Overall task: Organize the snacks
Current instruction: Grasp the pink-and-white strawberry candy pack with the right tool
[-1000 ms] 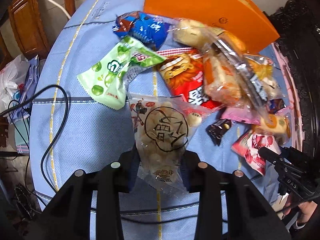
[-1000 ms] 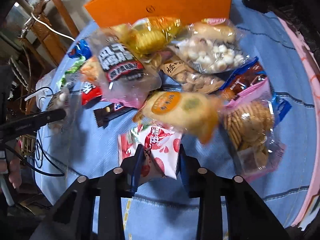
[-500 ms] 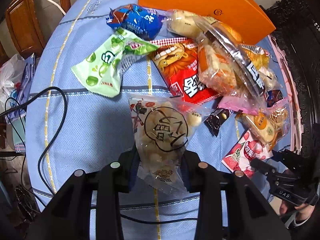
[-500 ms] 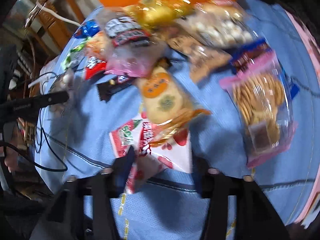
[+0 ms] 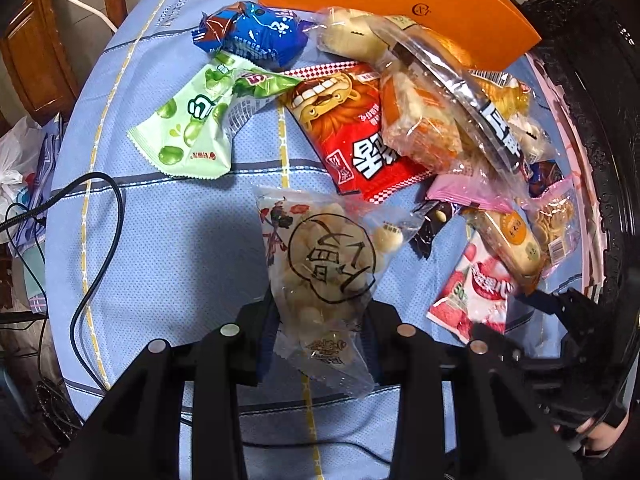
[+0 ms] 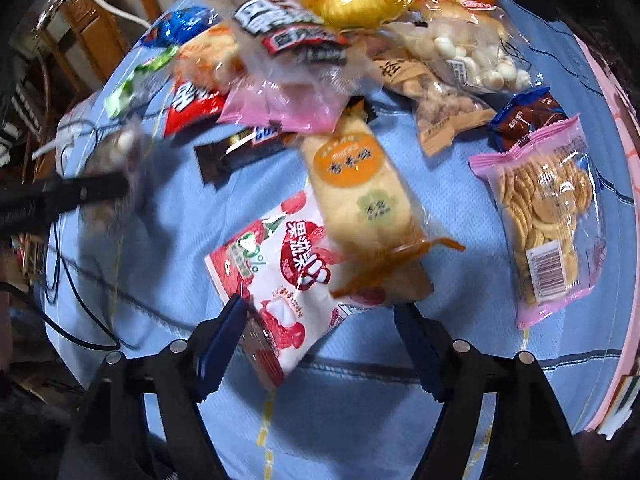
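Left wrist view: your table carries a light blue cloth with yellow and navy stripes [image 5: 168,248]; at its far edge lies a flat orange box lid [image 5: 384,4] stamped with a small round gold emblem, letters too small to read. Nearer you, the snack pile. The red crinkle-edged packet with a cartoon lion face [image 5: 352,132] bears large white Chinese characters, half covered by a clear wrapper of orange-and-white cakes [image 5: 420,120]. To its left sits a pale green sachet printed with green peas [image 5: 192,128]; behind that, a blue foil pack [image 5: 256,36], digits "24" faintly legible.

Your left gripper [image 5: 320,340] is clenched on the lower end of a clear bag of small round cream biscuits [image 5: 324,276], marked with a black brush-drawn circle and a Chinese character; the bag sticks up between the fingers, above the cloth.

Right wrist view: your right gripper [image 6: 320,344] stands released, its jaws having just been opening, blue pads apart. The white-and-red strawberry-print pouch [image 6: 288,280], reading "果滋果" and "0%", lies on the cloth between them, with neither pad seen pressing it. A long yellow cake in clear wrap with an orange round label [image 6: 356,188] rests across its top corner. Right of that, a pink-edged bag of thin round crackers [image 6: 540,216] shows a barcode.
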A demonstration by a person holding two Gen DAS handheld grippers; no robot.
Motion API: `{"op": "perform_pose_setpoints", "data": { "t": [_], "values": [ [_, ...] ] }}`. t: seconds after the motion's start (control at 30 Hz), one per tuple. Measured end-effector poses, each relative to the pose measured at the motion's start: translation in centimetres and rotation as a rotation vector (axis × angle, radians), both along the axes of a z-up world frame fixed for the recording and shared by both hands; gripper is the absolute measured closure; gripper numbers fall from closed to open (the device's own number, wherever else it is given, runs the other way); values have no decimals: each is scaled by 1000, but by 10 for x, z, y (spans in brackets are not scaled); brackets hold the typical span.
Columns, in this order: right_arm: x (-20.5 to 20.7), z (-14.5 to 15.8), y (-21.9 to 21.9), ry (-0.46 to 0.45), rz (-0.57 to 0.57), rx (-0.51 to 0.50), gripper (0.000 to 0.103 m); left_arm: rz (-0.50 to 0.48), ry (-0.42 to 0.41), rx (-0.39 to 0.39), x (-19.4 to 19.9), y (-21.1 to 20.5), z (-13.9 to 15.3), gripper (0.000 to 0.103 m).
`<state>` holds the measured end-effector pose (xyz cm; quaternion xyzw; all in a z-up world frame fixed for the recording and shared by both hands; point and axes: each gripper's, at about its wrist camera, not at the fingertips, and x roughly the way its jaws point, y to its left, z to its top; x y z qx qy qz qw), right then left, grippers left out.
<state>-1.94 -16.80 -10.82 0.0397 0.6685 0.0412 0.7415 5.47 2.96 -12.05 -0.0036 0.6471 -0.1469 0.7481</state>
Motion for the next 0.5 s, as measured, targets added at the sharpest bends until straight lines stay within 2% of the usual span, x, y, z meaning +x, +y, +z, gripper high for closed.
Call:
{"op": "perform_pose_setpoints", "data": {
  "t": [0.17, 0.33, 0.4, 0.47, 0.5],
  "values": [
    [17, -1, -11, 20, -107, 30, 25, 6, 5, -8, -2, 5, -1, 68],
    [34, 1, -23, 39, -194, 78, 11, 6, 5, -11, -3, 10, 0, 68],
    [46, 0, -26, 50, -223, 86, 11, 2, 5, -8, -2, 11, 1, 68],
    [49, -8, -22, 71, -215, 42, 12, 3, 5, -7, -2, 11, 0, 68],
    [50, -7, -16, 59, -194, 1, 19, 1, 4, -7, -2, 11, 0, 68]
  ]
}}
